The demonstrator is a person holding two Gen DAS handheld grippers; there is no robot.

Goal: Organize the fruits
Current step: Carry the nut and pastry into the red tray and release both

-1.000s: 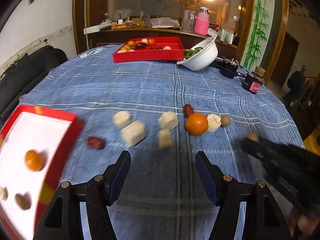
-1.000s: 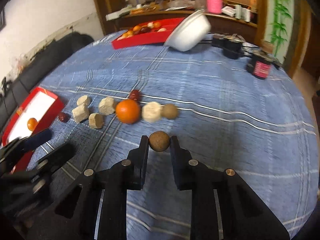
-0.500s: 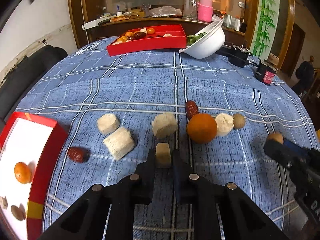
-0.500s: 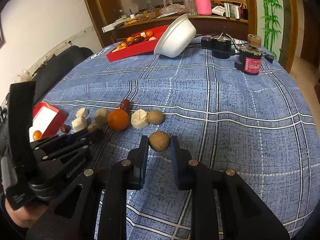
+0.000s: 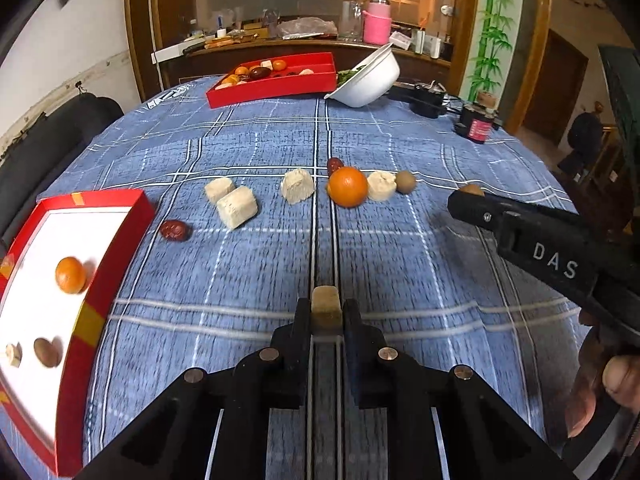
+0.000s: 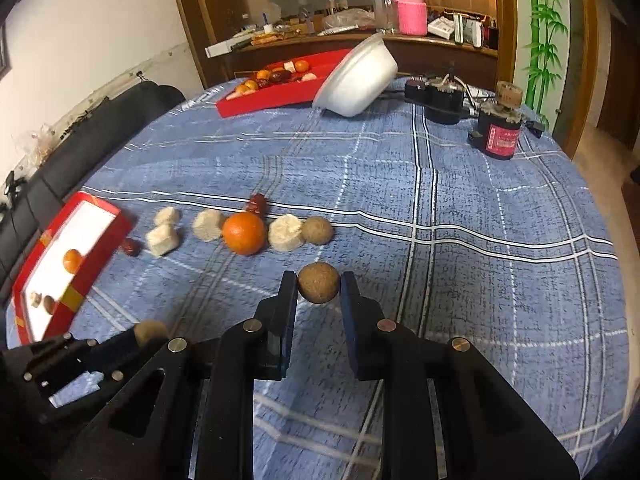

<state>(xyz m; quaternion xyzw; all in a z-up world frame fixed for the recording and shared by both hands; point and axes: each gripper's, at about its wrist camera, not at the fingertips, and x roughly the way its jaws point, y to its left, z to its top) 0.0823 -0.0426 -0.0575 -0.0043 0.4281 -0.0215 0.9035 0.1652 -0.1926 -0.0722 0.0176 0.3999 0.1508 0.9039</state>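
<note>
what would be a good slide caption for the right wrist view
Right gripper holding a brown round fruit above the blue plaid tablecloth, with the large orange beyond.

Left gripper [image 5: 326, 312] went from wide open over the tablecloth [image 5: 400, 280] to clamped on the small beige cube [image 5: 326, 309], then pulled it up and back out of the fruit row; it was still level with the red date [image 5: 174, 230] half a second back. Right gripper [image 6: 319, 294] carried the brown ball [image 6: 318, 282] slightly nearer the row.
</note>
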